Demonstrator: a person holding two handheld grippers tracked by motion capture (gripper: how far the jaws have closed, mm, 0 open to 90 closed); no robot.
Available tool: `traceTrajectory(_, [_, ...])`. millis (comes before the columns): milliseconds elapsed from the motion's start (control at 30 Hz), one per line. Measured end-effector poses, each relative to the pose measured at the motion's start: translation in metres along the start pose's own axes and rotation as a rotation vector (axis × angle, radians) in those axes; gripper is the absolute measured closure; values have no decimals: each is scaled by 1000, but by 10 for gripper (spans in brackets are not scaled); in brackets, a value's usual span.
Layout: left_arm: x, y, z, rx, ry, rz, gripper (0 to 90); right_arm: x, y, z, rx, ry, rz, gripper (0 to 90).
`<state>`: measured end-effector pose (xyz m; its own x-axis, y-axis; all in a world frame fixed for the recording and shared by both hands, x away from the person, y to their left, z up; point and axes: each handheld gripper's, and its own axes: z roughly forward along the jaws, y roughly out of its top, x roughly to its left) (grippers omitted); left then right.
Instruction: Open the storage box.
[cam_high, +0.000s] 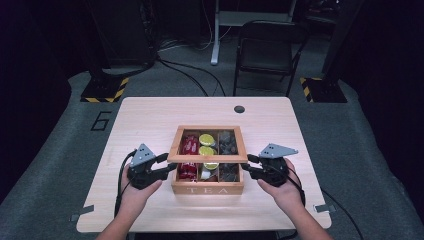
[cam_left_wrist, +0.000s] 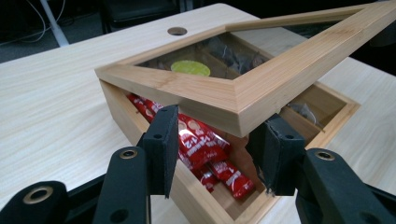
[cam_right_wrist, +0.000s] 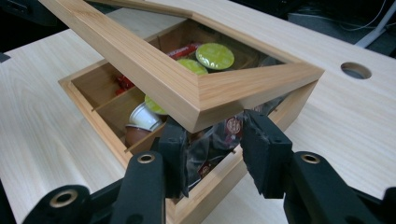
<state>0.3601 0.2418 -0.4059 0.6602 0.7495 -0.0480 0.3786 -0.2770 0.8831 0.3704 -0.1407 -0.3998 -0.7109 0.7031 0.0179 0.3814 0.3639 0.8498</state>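
Observation:
A wooden tea box (cam_high: 207, 190) marked TEA stands at the table's middle. Its glass-paned lid (cam_high: 207, 158) is tilted up at the front and stays low at the back. My left gripper (cam_high: 167, 165) is shut on the lid's front left corner (cam_left_wrist: 238, 112), its pads (cam_left_wrist: 161, 144) on either side. My right gripper (cam_high: 248, 166) is shut on the front right corner (cam_right_wrist: 201, 107) in the same way. Inside lie red packets (cam_left_wrist: 201, 149), green-topped capsules (cam_right_wrist: 215, 56) and dark tea bags (cam_right_wrist: 210, 154).
The light wooden table (cam_high: 145, 125) has a round cable hole (cam_high: 239, 109) near its far edge. Beyond it stand a black chair (cam_high: 265, 50) and two stands with yellow-black striped feet (cam_high: 102, 92). Cables trail from both grippers over the front edge.

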Motion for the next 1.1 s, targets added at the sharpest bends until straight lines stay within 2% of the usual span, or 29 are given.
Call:
traceTrajectory(233, [4, 13, -2, -10, 7, 15, 539, -1, 14, -4, -10, -22, -31, 601])
traceTrajectory(367, [6, 18, -2, -25, 2, -3, 542, -2, 21, -6, -25, -32, -42, 592])
traceTrajectory(400, [7, 20, -2, -24, 1, 0, 542, -1, 22, -6, -27, -38, -32, 591])
traceTrajectory(467, [9, 23, -2, -33, 4, 1, 543, -3, 25, -7, -33, -42, -45, 591])
traceTrajectory(633, [13, 33, -2, -27, 6, 9, 547, -3, 33, -7, -48, -57, -45, 591])
traceTrajectory(700, [14, 36, -2, -24, 3, 12, 556, -5, 39, -7, -44, -67, -59, 589])
traceTrajectory(900, [21, 47, -1, -48, -3, -13, 567, -8, 51, -6, -47, -81, -55, 580])
traceTrajectory(1000, [25, 53, 0, -64, -7, -34, 568, -11, 59, -5, -52, -95, -67, 578])
traceTrajectory(1100, [27, 59, 1, -68, -5, -32, 568, -13, 64, -4, -56, -99, -67, 579])
